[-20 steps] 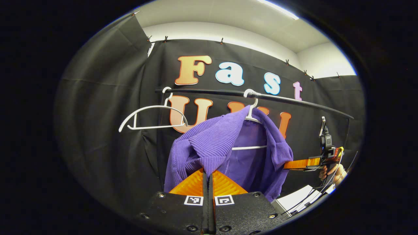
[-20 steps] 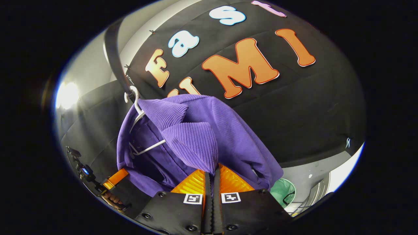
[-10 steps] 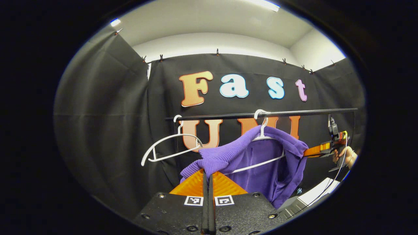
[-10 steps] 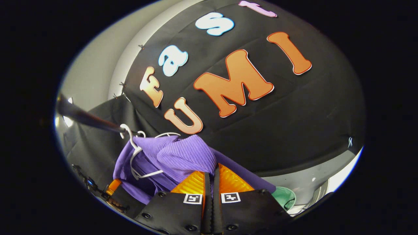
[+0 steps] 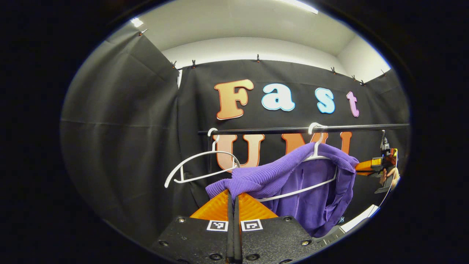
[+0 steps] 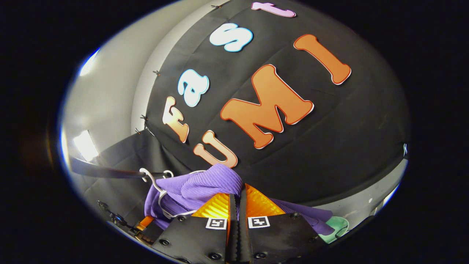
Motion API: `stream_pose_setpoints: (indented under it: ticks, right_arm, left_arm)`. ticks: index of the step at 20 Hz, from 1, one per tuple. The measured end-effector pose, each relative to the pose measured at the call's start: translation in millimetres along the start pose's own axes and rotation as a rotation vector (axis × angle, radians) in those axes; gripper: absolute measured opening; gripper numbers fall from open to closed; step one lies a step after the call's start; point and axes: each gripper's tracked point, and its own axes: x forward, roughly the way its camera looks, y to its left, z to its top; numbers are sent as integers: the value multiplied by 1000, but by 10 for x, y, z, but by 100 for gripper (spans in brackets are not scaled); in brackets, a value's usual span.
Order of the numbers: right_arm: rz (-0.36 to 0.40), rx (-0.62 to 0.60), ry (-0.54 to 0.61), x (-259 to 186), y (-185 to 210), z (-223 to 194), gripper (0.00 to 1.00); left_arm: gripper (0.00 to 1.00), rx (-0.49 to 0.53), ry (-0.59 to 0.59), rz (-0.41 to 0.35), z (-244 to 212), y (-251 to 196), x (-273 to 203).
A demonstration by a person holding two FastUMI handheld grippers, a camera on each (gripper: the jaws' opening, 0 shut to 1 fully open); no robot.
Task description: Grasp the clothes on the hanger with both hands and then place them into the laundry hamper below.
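Both tongs are clamped on the purple garment (image 5: 311,183): left tongs (image 5: 233,196) pinch one shoulder, right tongs (image 6: 236,200) the other. It hangs on a white hanger (image 5: 315,156) on the black rail (image 5: 278,129), beside an empty hanger (image 5: 199,167). A green hamper (image 6: 335,227) peeks below, mostly cut off.

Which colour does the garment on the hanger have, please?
Purple, with a ribbed texture. The garment shows best in the left gripper view.
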Motion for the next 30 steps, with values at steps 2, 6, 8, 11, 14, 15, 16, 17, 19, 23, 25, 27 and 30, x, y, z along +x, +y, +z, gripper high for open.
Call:
stream_pose_setpoints:
  ticks: [2, 6, 8, 11, 14, 15, 16, 17, 19, 23, 25, 27, 30]
  right_arm:
    - [-3, 2, -13, 62, -47, 33, 8]
    - [-15, -16, -42, 83, -13, 17, 8]
    - [-1, 20, -40, -7, 52, 8, 8]
    - [31, 108, -109, -5, 102, 159, 7]
    - [4, 96, -96, 86, 65, 130, 7]
    - [9, 90, -91, 62, 95, 167, 7]
    - [20, 90, -87, 76, 128, 210, 8]
    - [31, 102, -74, 69, 148, 233, 8]
    - [39, 119, -44, 93, 135, 251, 7]
    - [39, 164, -89, 12, -3, 454, 7]
    - [-8, 177, -111, 52, -202, 507, 7]
    - [-44, 185, -146, 120, -353, 576, 7]
    - [-110, 174, -173, 224, -615, 542, 7]
  left_arm:
    - [0, -28, -16, 2, 31, 4, 48]
    - [0, -105, -25, -29, 41, 124, 343]
    - [0, -132, -45, -67, 135, 175, 418]
    - [0, -164, -103, -142, 380, 205, 503]
    - [0, -159, -98, -168, 451, 274, 608]
    - [0, -165, -100, -179, 481, 275, 671]
    - [0, -183, -96, -188, 486, 278, 720]
    - [0, -193, -87, -193, 442, 285, 761]
    - [0, -184, -61, -193, 359, 285, 861]
    - [0, -162, -29, -262, 263, 53, 991]
    - [0, -148, 3, -290, 104, -71, 1062]
    - [0, -130, 33, -287, -63, -126, 1119]
    - [0, -145, 80, -283, -328, -188, 1190]
